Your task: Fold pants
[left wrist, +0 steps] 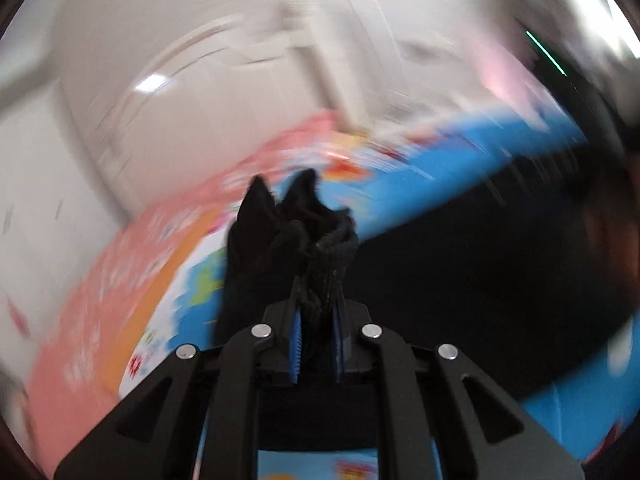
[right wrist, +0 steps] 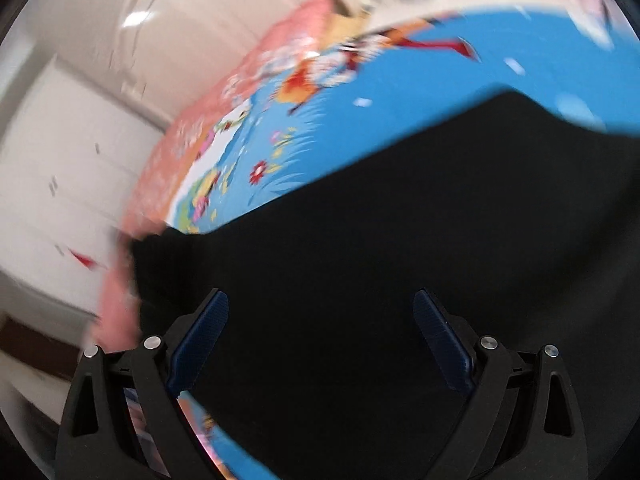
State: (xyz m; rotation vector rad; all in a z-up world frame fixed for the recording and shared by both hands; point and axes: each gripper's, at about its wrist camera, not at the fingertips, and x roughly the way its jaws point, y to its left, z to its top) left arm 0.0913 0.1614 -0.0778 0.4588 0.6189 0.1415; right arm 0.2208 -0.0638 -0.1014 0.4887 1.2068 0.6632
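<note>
The black pants (right wrist: 400, 248) lie spread over a bright blue and pink patterned mat (right wrist: 360, 80). My left gripper (left wrist: 318, 320) is shut on a bunched edge of the black pants (left wrist: 296, 236), which sticks up between the blue pads; more of the pants lies dark to the right. My right gripper (right wrist: 320, 320) is open and empty, its blue pads (right wrist: 208, 328) wide apart just above the flat black cloth. Both views are blurred by motion.
The mat (left wrist: 120, 280) has a pink border and cartoon print. White walls and cabinet doors (right wrist: 60, 140) stand beyond the mat's left edge. A dark shape (left wrist: 580, 92) shows at the upper right of the left wrist view.
</note>
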